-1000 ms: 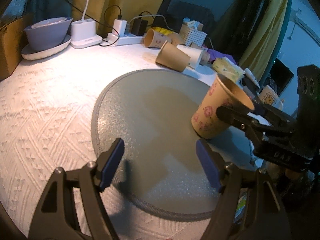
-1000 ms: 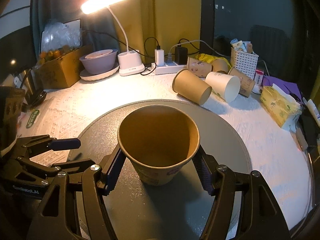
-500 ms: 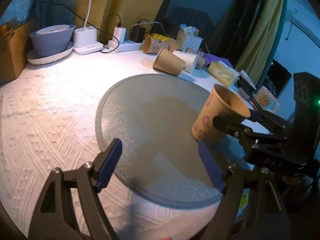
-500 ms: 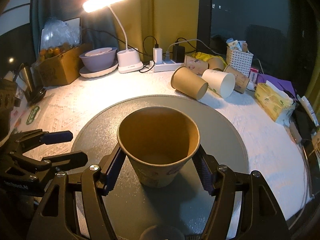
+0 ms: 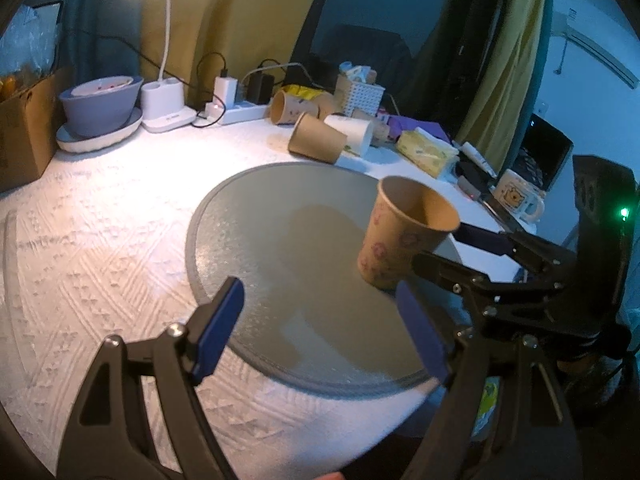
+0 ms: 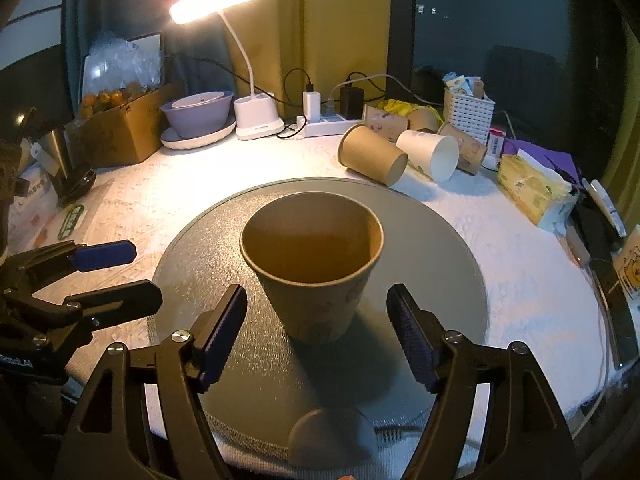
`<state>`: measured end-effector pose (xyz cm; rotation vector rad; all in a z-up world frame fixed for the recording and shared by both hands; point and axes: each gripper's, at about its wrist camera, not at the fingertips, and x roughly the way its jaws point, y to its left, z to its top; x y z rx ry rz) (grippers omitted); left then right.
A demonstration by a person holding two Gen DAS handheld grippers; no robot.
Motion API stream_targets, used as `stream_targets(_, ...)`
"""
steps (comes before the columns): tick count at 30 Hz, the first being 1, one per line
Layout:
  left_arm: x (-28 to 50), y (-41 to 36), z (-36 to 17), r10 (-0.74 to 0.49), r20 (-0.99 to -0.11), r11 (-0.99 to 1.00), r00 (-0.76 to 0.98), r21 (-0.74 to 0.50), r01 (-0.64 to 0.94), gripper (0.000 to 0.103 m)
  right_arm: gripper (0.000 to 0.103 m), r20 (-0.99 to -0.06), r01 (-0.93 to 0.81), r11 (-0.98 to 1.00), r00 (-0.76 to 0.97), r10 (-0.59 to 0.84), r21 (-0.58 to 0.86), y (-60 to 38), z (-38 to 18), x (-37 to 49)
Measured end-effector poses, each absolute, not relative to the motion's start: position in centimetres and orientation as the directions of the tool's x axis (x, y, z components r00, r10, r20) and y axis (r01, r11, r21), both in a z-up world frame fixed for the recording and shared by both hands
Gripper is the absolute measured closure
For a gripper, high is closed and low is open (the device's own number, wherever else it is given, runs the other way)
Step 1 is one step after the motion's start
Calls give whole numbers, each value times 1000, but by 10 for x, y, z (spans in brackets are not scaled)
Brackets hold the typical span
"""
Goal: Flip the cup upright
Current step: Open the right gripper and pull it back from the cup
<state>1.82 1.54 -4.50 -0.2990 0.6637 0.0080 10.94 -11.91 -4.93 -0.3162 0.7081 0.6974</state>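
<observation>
A brown paper cup [image 6: 316,264] with pink prints stands upright, mouth up, on the round grey mat [image 6: 440,264]. It also shows in the left wrist view [image 5: 400,236] on the mat's [image 5: 280,240] right side. My right gripper [image 6: 318,336] is open, its blue pads apart from the cup on both sides and a little behind it. It appears in the left wrist view [image 5: 448,248] at the right, next to the cup. My left gripper [image 5: 320,332] is open and empty over the mat's near edge; it appears in the right wrist view [image 6: 116,276] at the left.
Several paper cups [image 6: 376,156] lie on their sides at the back of the white cloth. A lit desk lamp [image 6: 256,116], a purple bowl [image 6: 198,114], a cardboard box [image 6: 120,128], a power strip [image 6: 324,124], a white basket [image 6: 468,112] and a tissue pack [image 6: 532,192] line the back and right.
My right gripper has opened and drawn back from the cup, which now stands free on the mat. My left gripper has pulled back and up, away from the mat.
</observation>
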Motion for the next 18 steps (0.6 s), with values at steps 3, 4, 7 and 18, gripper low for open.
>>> stream_targets(3, 12, 10, -42, -87, -600, 960, 795, -264, -94, 23, 28, -682, -672, 739, 558, 472, -38, -125, -47, 104)
stream_targets(4, 10, 9, -41, -86, -597, 961, 798, -261, -91, 23, 28, -680, -669, 742, 561, 471, -38, -127, -45, 102)
stream_targets(7, 4, 5, -36, -81, -584, 965, 807, -250, -84, 22, 28, -674, -663, 748, 569, 471, -36, -133, -42, 97)
stream_targets(18, -18, -7, -12, -65, -521, 976, 851, -210, -54, 21, 27, -632, -640, 767, 611, 477, -39, -153, -21, 73)
